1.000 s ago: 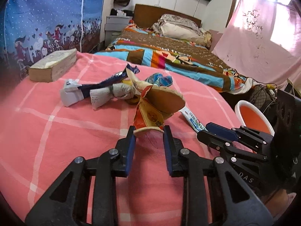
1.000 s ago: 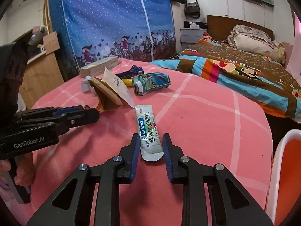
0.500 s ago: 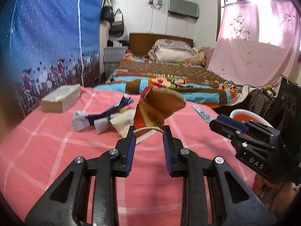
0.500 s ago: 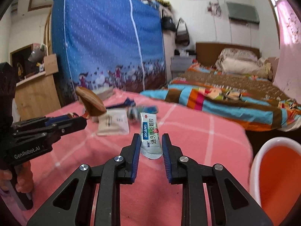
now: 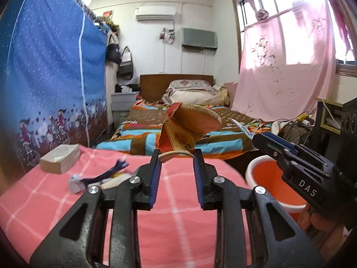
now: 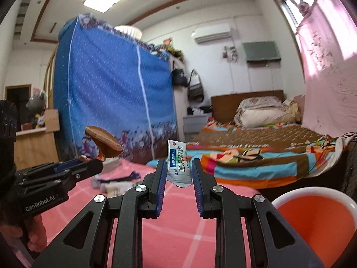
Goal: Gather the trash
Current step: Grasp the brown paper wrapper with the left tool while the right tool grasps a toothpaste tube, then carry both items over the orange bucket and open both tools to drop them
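Observation:
My left gripper (image 5: 176, 156) is shut on a crumpled brown and red paper packet (image 5: 187, 129) and holds it up above the pink checked table (image 5: 174, 227). The packet also shows in the right wrist view (image 6: 104, 140). My right gripper (image 6: 178, 167) is shut on a white and blue medicine sachet (image 6: 178, 163), also lifted off the table. The right gripper shows in the left wrist view (image 5: 252, 137), above the orange bin (image 5: 272, 185). The bin also shows in the right wrist view (image 6: 316, 218), at the lower right. Several wrappers (image 5: 98, 178) lie on the table at the left.
A thick old book (image 5: 60, 158) lies at the table's far left corner. A bed with a striped blanket (image 5: 178, 134) stands beyond the table. A blue fabric wardrobe (image 5: 49, 84) is on the left, and a pink curtain (image 5: 279, 73) on the right.
Both grippers have risen off the table with their trash. The packet and the sachet have gone from table level to the air, and the right gripper has moved above the orange bin.

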A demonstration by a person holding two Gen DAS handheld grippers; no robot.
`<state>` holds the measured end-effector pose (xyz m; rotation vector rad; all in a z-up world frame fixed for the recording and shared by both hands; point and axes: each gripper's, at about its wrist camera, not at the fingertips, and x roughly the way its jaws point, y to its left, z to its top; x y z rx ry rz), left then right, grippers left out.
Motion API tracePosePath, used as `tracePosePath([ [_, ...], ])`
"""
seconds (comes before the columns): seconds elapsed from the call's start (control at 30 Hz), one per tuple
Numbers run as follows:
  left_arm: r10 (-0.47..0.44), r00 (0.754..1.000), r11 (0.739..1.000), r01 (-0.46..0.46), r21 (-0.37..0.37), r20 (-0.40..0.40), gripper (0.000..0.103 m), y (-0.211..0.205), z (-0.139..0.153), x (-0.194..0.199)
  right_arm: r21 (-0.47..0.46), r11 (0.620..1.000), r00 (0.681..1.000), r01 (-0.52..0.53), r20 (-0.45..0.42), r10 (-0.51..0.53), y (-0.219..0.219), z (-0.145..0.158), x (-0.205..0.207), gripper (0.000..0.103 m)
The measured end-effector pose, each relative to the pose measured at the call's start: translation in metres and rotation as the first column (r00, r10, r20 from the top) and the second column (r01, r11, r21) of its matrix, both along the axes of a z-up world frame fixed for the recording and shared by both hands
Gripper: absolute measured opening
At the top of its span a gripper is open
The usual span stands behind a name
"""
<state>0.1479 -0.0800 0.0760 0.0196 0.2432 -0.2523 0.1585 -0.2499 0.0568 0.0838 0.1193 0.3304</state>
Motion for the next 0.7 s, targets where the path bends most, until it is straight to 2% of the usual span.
tracePosePath([
  [0.33, -0.117, 0.992, 0.993, 0.116, 0.014, 0.056, 0.032, -0.049, 0.010, -0.003, 0.084, 0.990, 0.989, 0.115, 0.080, -0.122, -0.049, 0.012, -0.026, 0.021],
  [0.53, -0.195, 0.980, 0.981, 0.194, 0.025, 0.046, 0.032, -0.080, 0.009, -0.004, 0.123, 0.972, 0.975, 0.200, 0.071, -0.210, -0.078, 0.011, -0.034, 0.021],
  [0.7, -0.253, 0.967, 0.967, 0.253, 0.029, 0.005, 0.032, -0.105, 0.001, -0.002, 0.142, 0.955, 0.963, 0.262, 0.034, -0.269, -0.097, 0.005, -0.036, 0.021],
])
